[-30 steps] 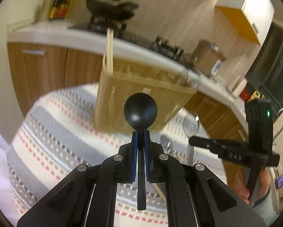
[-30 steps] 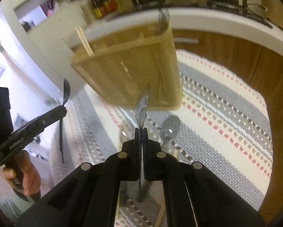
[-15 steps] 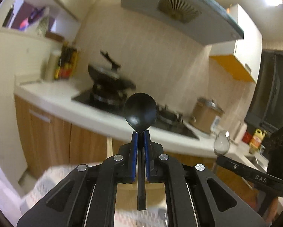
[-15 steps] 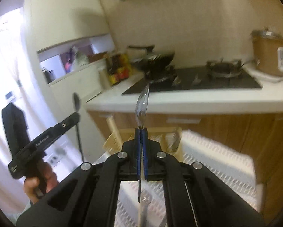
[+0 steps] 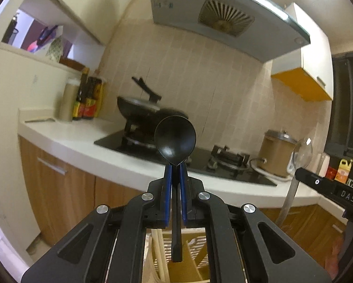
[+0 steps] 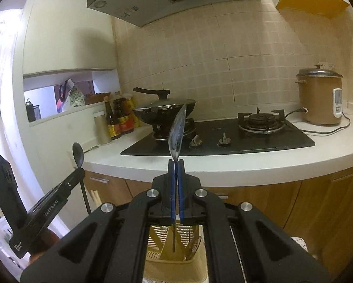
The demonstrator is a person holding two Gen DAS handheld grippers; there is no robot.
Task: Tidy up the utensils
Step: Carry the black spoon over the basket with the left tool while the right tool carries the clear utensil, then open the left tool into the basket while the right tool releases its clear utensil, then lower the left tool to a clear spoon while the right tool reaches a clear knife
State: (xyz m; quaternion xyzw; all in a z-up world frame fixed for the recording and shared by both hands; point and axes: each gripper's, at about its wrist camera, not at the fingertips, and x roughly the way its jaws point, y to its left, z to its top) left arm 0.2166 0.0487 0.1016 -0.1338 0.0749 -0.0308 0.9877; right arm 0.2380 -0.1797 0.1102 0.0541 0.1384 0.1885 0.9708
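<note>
Utensils first: black spoon (image 5: 175, 139) sits clamped in left gripper (image 5: 175, 169), blue pads pinching its neck just under the bowl, bowl up, handle hanging down betw. the finger arms. Metal spoon (image 6: 177, 133) is clamped the same way in right gripper (image 6: 175, 165), jaws nearly touching on the thin neck, bowl edge-on to the lens, handle running down behind the pads. Both grippers point roughly level, toward the kitchen wall.

Below each gripper, seen thru the gap in the frame: slatted beige utensil holder (image 6: 167, 247), w/ pale chopsticks (image 5: 158, 254) standing in it on left-wrist view. Something spoon-shaped leans inside it in right-wrist view; can't tell what exactly.

Each cam catches the other tool off to the side: from the right wrist, left gripper w/ black spoon is at lower left, a hand (image 6: 43, 243) partly visible on its grip. From the left wrist, right gripper is at the right edge w/ metal spoon sticking up.

Farther back: white countertop (image 6: 247, 162) over wood cabinet fronts (image 5: 58, 184). On it a black gas hob (image 6: 223, 139), lidded black wok (image 6: 163, 109) on its left burner, sauce bottles (image 6: 119, 120) left of that, brown rice cooker (image 6: 319, 96) at right, cord trailing. Behind, beige tiled wall (image 6: 247, 59); range hood (image 5: 223, 21) overhead.
</note>
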